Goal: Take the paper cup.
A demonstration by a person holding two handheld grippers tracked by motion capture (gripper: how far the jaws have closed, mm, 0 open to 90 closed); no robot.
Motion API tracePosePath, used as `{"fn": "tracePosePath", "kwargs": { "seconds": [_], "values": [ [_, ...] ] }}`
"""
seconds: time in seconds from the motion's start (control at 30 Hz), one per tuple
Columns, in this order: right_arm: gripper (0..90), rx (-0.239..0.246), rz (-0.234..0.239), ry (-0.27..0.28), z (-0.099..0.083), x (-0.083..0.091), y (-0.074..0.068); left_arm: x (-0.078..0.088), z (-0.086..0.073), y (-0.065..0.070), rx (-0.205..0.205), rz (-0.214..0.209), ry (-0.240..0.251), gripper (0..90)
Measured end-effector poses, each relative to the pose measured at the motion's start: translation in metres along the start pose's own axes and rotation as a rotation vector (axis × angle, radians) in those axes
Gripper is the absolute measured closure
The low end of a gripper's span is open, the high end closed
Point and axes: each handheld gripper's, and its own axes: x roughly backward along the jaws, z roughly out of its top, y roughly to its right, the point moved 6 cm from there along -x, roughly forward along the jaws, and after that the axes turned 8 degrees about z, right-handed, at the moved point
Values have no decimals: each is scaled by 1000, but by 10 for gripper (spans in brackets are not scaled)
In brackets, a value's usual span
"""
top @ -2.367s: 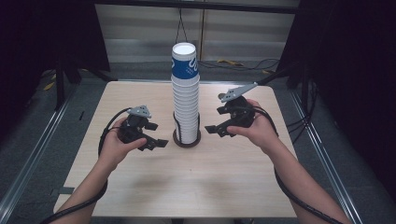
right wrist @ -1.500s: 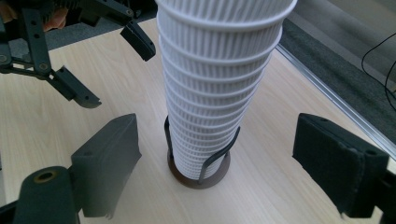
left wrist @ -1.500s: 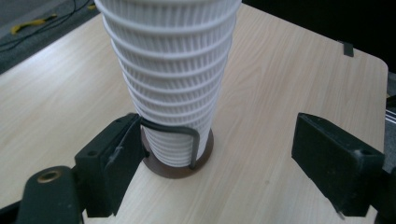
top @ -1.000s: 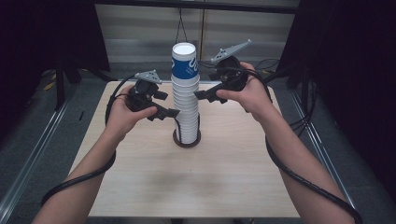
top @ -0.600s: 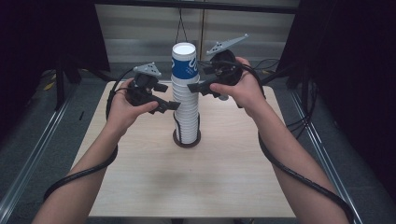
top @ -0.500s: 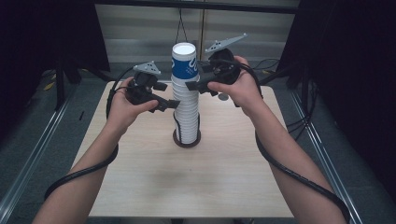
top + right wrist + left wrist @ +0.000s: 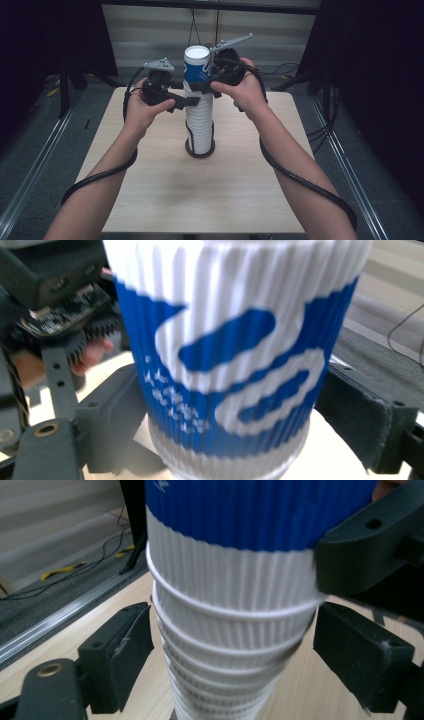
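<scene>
Stacked cups (image 7: 199, 112) stand between both grippers' jaws, left (image 7: 186, 102) and right (image 7: 199, 86), neither visibly pressing

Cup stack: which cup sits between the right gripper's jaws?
The top cup, the one showing its blue print; those nested below it show just white ribbed rims. The right gripper straddles it, while the left gripper brackets the white cups lower down.

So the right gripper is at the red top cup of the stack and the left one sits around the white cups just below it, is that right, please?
Not quite: the top cup is blue and white, not red, as the right gripper view shows. The rest holds: the right gripper is at that cup, and the left gripper sits around the white cups just below.
</scene>
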Motion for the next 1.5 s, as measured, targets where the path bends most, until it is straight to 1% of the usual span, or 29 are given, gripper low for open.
{"fn": "tracePosePath", "kwargs": {
  "seconds": [0.03, 0.1, 0.2, 0.27, 0.3, 0.47, 0.5, 0.53, 0.57, 0.67, 0.7, 0.77, 0.93, 1.03, 1.1, 1.27, 1.5],
  "values": [
    [136, 1, -1, -1, 0, -1, 0, -1, 0, 0, -5, -6, -2, 156],
    [146, 10, -6, -5, 1, -1, 0, -2, 0, 0, -12, -1, -1, 153],
    [160, 21, -7, -10, 1, -2, -2, -4, 0, 1, -10, -5, 8, 151],
    [162, 30, -20, -18, 2, -3, -3, -6, 0, 1, 12, -13, 14, 146],
    [163, 33, -20, -21, 2, -3, -3, -6, -1, 0, 16, -15, 16, 146],
    [169, 38, -29, -28, 2, -2, -3, -6, -2, 0, 20, -18, 25, 149],
    [171, 51, -35, -34, 3, -2, -5, -6, -2, 0, 22, -20, 22, 150],
    [171, 51, -35, -34, 3, -2, -5, -6, -2, 0, 22, -20, 22, 151],
    [174, 69, -39, -41, 4, -1, -5, -6, -2, 0, 21, -22, 15, 152],
    [176, 68, -36, -40, 4, 0, -5, -6, -2, 2, 15, -21, 12, 154],
    [176, 67, -36, -44, 4, 2, -5, -6, -2, 3, -2, -16, 5, 157],
    [177, 64, -33, -41, 3, 3, -5, -6, -2, 4, -5, -13, 3, 160],
    [181, 62, -33, -34, 4, 4, -5, -5, -2, 4, -5, -6, -4, 163],
    [184, 69, -32, -34, 5, 4, -5, -5, -2, 4, -4, -6, 2, 164],
    [187, 65, -31, -32, 5, 4, -5, -5, -3, 4, -3, -4, 2, 165],
    [190, 67, -33, -29, 5, 4, -5, -4, -3, 3, -2, 2, -8, 168],
    [193, 65, -31, -30, 6, 3, -5, -3, -3, 3, -14, 4, -6, 172]
  ]
}}
